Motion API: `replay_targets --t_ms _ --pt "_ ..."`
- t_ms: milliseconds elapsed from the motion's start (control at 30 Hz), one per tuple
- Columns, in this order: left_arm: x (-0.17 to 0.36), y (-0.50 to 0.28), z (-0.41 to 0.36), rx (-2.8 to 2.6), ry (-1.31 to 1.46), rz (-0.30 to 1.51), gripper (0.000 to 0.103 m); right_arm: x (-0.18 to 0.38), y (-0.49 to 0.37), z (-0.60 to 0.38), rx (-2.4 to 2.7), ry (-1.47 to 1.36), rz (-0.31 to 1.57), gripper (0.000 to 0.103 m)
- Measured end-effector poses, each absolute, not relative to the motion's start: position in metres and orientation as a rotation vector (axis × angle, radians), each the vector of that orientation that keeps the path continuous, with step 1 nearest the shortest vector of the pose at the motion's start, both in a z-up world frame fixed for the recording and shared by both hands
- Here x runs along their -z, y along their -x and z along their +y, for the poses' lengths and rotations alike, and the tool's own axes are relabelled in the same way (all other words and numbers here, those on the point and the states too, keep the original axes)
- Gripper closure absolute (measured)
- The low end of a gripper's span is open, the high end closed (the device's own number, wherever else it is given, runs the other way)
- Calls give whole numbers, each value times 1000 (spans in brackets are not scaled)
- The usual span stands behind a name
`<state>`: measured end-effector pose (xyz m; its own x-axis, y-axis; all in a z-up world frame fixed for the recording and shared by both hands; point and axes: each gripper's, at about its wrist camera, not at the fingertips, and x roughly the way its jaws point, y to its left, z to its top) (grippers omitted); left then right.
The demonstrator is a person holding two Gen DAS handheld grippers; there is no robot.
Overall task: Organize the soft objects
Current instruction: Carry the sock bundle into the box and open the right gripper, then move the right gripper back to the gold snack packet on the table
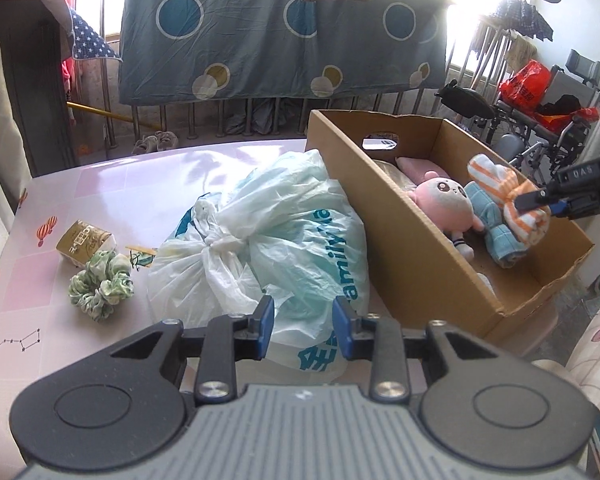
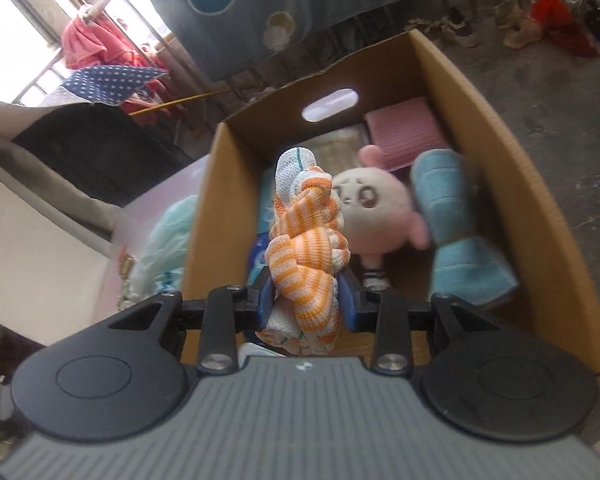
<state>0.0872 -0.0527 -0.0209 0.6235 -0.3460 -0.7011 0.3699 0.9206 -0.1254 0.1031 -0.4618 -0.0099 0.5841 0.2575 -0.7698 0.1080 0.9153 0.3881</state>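
Observation:
An orange-and-white striped knotted cloth (image 2: 304, 256) hangs over the open cardboard box (image 2: 540, 200), and my right gripper (image 2: 306, 292) is shut on it. In the left wrist view that cloth (image 1: 496, 186) and the right gripper (image 1: 540, 200) are above the box (image 1: 400, 248). Inside the box lie a pink plush doll (image 1: 446, 204), a rolled light blue towel (image 1: 496, 236) and a pink cloth (image 1: 416, 168). My left gripper (image 1: 303, 312) is open with nothing between its fingers, just above a tied white plastic bag (image 1: 268, 232). A green scrunchie (image 1: 100, 284) lies on the table to the left.
A small gold packet (image 1: 84, 242) sits behind the scrunchie on the pink patterned tabletop (image 1: 40, 300). The box stands at the table's right end. A blue dotted sheet (image 1: 280, 40) hangs on a rail behind, and a wheelchair (image 1: 540, 128) stands at the far right.

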Motion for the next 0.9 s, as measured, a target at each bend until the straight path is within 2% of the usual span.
replay_targets --t_ms 167,267,433,900 --pt "23 -88 -45 376 -24 818 70 44 -108 -460 13 -230 1059 67" --pt "23 -88 -40 367 -21 816 70 49 -110 -457 25 -210 1080 63" --pt "24 -89 -31 350 -16 816 69 33 -110 -453 28 -218 1068 57" --pt "31 -85 11 265 2 819 62 -17 -111 -418 -72 -303 991 56"
